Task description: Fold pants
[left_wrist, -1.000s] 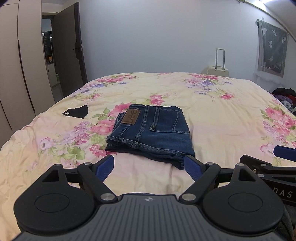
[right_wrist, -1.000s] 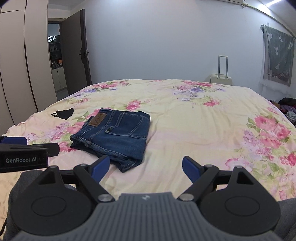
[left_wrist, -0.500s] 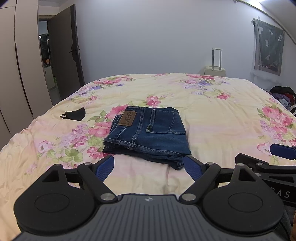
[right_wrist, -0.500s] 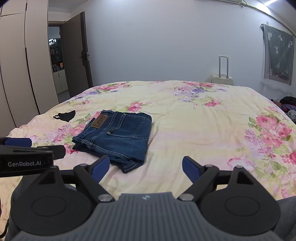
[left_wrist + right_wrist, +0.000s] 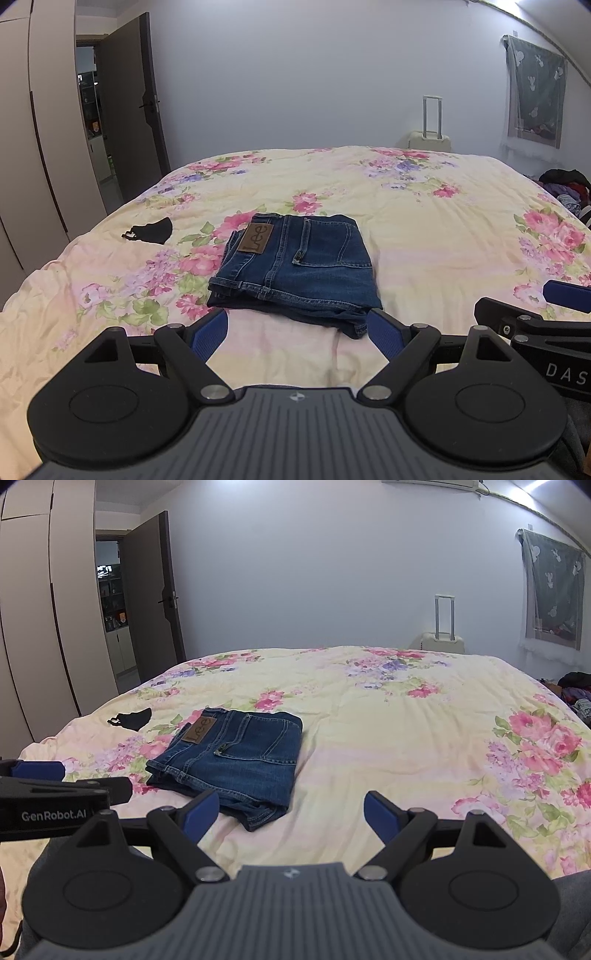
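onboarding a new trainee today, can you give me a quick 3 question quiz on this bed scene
1. True or false: the jeans lie folded into a compact stack on the floral bedspread.
2. Multiple choice: what small dark item lies on the bedspread to the left of the jeans? A) a sock B) a black face mask C) a phone
3. Fill in: both the left tool and the right tool are ____ and hold nothing.

Key
1. True; the brown waist patch faces up.
2. B, the black face mask.
3. Open; each tool's blue fingers stand wide apart, short of the jeans.
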The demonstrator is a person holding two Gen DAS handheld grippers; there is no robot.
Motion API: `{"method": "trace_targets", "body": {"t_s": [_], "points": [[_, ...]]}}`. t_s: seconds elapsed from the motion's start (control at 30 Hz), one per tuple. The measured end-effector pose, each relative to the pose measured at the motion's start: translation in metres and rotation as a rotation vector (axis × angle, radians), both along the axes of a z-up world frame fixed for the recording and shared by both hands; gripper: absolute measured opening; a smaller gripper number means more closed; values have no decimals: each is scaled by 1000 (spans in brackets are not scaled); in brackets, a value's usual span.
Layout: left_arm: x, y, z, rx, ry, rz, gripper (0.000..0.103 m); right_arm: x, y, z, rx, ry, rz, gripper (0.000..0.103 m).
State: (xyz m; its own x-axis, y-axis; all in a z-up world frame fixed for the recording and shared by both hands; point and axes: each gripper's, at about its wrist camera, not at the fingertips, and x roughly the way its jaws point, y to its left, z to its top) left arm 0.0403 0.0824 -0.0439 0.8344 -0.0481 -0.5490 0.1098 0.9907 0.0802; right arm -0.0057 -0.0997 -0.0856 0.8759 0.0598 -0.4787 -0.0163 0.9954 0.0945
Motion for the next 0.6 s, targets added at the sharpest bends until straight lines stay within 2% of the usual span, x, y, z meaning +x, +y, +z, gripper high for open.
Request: {"method": "trace_targets", "body": {"t_s": [0.6], "points": [[0, -1, 1, 3, -2, -10, 100, 0, -1, 3, 0, 2, -14, 82]]}}
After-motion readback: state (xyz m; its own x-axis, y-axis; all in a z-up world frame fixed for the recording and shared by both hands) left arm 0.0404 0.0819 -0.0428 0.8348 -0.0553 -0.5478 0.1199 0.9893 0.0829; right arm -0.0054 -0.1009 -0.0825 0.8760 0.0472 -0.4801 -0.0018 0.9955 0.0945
